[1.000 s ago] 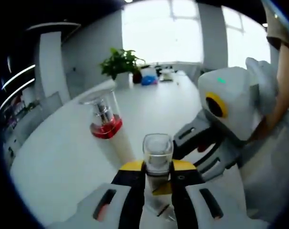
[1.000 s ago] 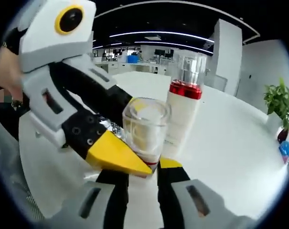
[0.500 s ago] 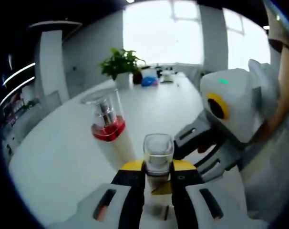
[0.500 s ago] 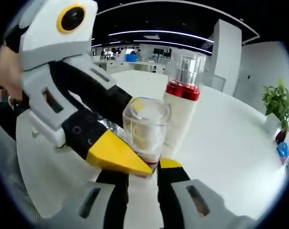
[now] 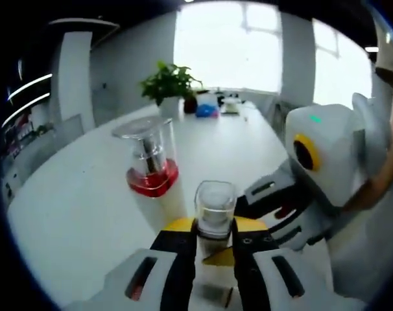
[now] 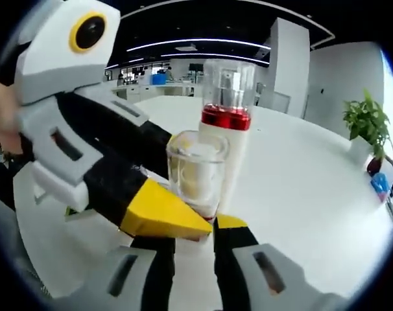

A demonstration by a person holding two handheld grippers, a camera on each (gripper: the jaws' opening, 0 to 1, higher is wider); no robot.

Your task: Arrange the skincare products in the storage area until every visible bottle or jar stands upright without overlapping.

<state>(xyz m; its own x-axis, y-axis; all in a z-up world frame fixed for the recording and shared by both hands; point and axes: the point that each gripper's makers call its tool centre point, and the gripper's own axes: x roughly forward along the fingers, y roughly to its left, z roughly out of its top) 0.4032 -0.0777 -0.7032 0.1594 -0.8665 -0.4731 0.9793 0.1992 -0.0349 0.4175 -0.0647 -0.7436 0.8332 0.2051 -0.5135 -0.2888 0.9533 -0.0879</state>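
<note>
Left gripper view: both grippers' fingers (image 5: 183, 228) pinch small bottle (image 5: 214, 207); right gripper view adds office desks (image 6: 159, 89).

I see a cream-bodied pump bottle (image 5: 156, 188) with a red collar and clear cap, and a small clear-capped jar (image 5: 214, 208). My fingers (image 5: 179, 226) are black with yellow tips; the worktop (image 5: 73, 220) is plain white. A green potted plant (image 5: 169, 83) sits behind.
</note>
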